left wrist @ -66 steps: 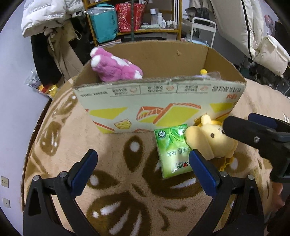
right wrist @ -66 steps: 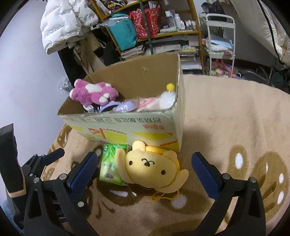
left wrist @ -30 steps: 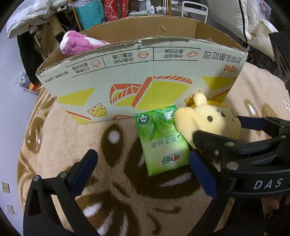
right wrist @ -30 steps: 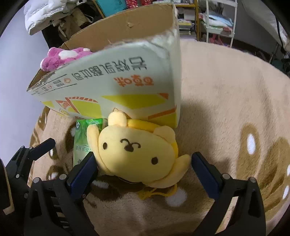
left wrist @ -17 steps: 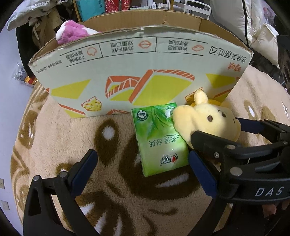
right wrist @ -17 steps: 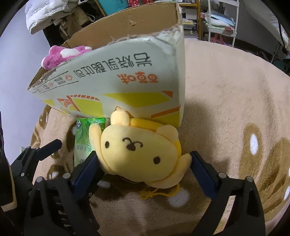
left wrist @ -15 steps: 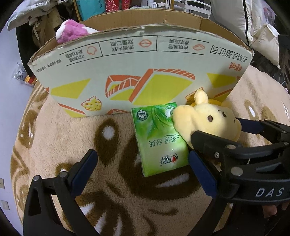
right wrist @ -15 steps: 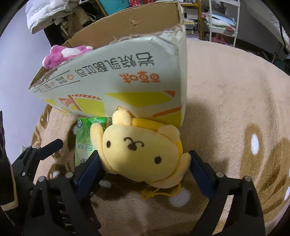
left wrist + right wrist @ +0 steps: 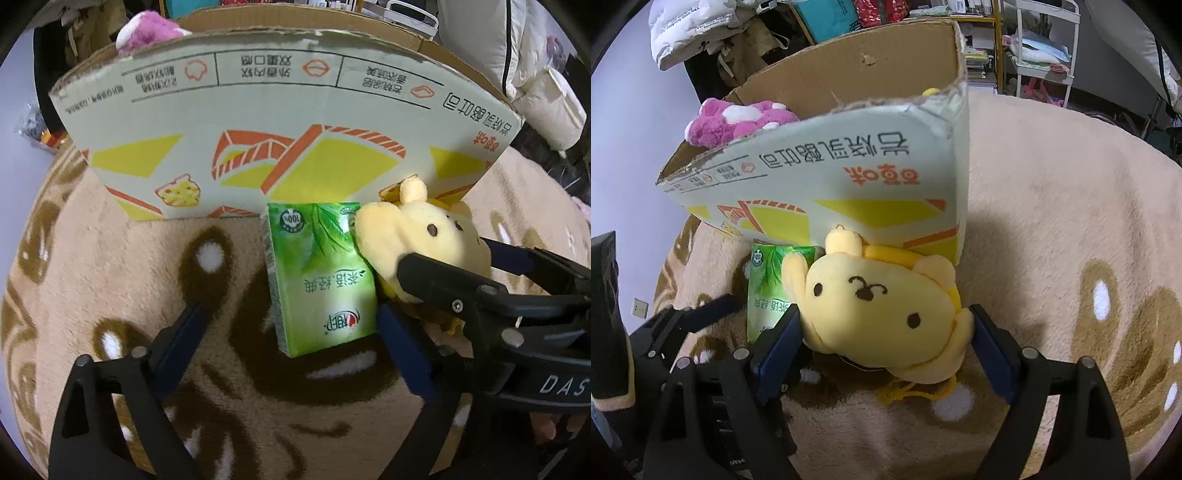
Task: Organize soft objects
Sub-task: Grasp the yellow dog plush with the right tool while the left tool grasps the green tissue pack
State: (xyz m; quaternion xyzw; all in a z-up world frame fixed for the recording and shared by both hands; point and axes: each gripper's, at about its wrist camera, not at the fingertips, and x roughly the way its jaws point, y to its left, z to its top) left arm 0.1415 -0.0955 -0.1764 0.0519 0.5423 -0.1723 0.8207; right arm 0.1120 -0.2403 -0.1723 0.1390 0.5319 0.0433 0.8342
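A yellow plush dog [image 9: 882, 317] lies on the rug against the cardboard box [image 9: 849, 177]; it also shows in the left wrist view [image 9: 428, 240]. My right gripper [image 9: 884, 345] has its blue pads closed against both sides of the plush. A green tissue pack [image 9: 321, 277] lies beside the plush, partly under its ear [image 9: 764, 291]. My left gripper [image 9: 291, 347] is open, its fingers straddling the near end of the pack without touching. A pink plush [image 9: 738, 122] sits inside the box.
The beige rug [image 9: 1071, 221] with brown patterns extends to the right. Shelves, a white rack [image 9: 1041, 44], bags and a white jacket [image 9: 698, 26] stand behind the box. A grey wall is at the left.
Both grippers moved forward and lower toward the box. The right gripper's fingers narrowed from wide open until they press the yellow plush. The left gripper stayed open over the pack.
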